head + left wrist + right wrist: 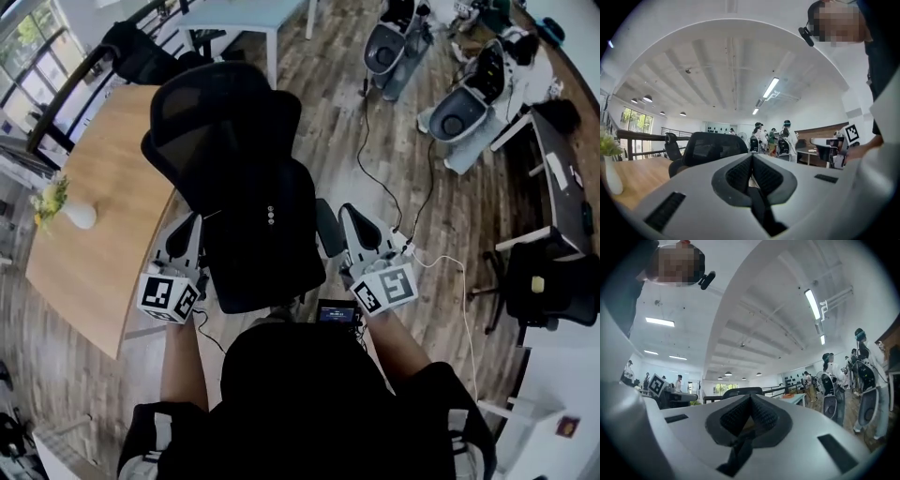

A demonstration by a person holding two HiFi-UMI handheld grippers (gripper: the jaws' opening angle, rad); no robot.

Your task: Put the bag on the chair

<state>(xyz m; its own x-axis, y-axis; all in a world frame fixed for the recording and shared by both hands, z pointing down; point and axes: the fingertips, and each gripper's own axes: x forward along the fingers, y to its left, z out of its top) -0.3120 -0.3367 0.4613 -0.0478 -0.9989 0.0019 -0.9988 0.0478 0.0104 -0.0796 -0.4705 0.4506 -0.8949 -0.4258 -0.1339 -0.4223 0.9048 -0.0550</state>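
Head view: the bag (262, 244) hangs against the chair (225, 122) back, between my left gripper (190, 225) and right gripper (352, 217). Left gripper view: jaws pinch its strap (761, 211). Right gripper view: strap (736, 453) clamped too. I'd lower both sides evenly.

No word, number or brand could be read anywhere; the left marker cube (169, 295) and the right marker cube (386, 288) bore only black-and-white square patterns, not letters; the small screen (336, 312) between the forearms glowed bluish, perhaps with a line of characters, but it was too small to make out; the white machines (466, 105) on the floor showed no legible label.
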